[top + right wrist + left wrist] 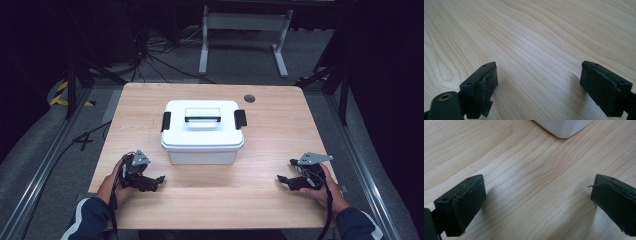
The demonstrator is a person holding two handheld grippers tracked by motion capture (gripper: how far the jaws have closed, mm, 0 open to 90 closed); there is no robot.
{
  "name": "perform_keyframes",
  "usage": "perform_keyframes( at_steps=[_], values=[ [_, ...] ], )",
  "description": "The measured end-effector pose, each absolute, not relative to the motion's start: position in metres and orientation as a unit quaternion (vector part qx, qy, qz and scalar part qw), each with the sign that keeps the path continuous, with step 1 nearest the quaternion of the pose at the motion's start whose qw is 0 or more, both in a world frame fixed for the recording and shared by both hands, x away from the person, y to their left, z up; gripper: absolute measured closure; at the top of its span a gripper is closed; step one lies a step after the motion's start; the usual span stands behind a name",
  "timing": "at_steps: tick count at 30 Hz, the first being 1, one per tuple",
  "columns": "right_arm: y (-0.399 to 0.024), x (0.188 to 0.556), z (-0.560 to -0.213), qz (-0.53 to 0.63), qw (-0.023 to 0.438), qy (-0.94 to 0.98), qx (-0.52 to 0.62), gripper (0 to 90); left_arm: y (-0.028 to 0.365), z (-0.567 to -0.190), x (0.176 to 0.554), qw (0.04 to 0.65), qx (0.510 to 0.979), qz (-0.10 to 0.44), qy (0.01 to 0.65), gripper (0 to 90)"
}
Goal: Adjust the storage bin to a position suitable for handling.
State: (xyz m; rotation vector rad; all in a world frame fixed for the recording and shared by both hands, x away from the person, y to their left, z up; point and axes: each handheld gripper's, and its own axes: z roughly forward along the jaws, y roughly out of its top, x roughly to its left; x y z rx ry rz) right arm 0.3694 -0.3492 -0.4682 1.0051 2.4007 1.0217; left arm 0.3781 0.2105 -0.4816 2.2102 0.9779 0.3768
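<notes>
A white plastic box point(202, 132) with a lid, a black-edged handle and black side latches stands in the middle of the wooden table point(260, 195). My left gripper point(159, 181) rests low on the table at the front left, open, nothing between its jaws. A corner of the box point(564, 127) shows at the top of the left gripper view beyond the open gripper point(537, 195). My right gripper point(281, 180) sits at the front right, open and empty, and in its own view the gripper point(539, 80) looks along bare wood.
A small dark round grommet point(249, 98) sits in the table near the back right. Beyond the table stand a white frame point(245, 35) and loose cables point(150, 55) on the grey floor. Metal rails run along both sides.
</notes>
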Motion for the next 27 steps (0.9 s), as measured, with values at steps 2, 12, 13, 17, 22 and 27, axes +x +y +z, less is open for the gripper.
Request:
perform_keyframes(
  at_steps=[2, 12, 13, 17, 22, 27],
  values=[
    [-0.349, 0.37, -0.468, 0.36, 0.172, 0.846, 0.353, 14.6, 0.21, -0.482, 0.378, 0.343, 0.849, 0.14, 0.378, 0.2],
    [-0.35, 0.372, -0.466, 0.355, 0.166, 0.855, 0.34, 15.9, 0.214, -0.481, 0.379, 0.34, 0.857, 0.139, 0.361, 0.2],
    [-0.349, 0.372, -0.466, 0.355, 0.164, 0.855, 0.34, 16.9, 0.213, -0.481, 0.379, 0.343, 0.856, 0.136, 0.363, 0.2],
    [-0.347, 0.372, -0.462, 0.343, 0.157, 0.866, 0.328, 24.2, 0.214, -0.482, 0.378, 0.344, 0.855, 0.135, 0.365, 0.5],
    [-0.34, 0.374, -0.452, 0.346, 0.15, 0.874, 0.305, 31.8, 0.214, -0.482, 0.378, 0.344, 0.855, 0.134, 0.364, 0.4],
    [-0.332, 0.375, -0.437, 0.346, 0.164, 0.879, 0.284, 33.1, 0.216, -0.481, 0.381, 0.344, 0.862, 0.132, 0.348, 0.1]
  ],
)
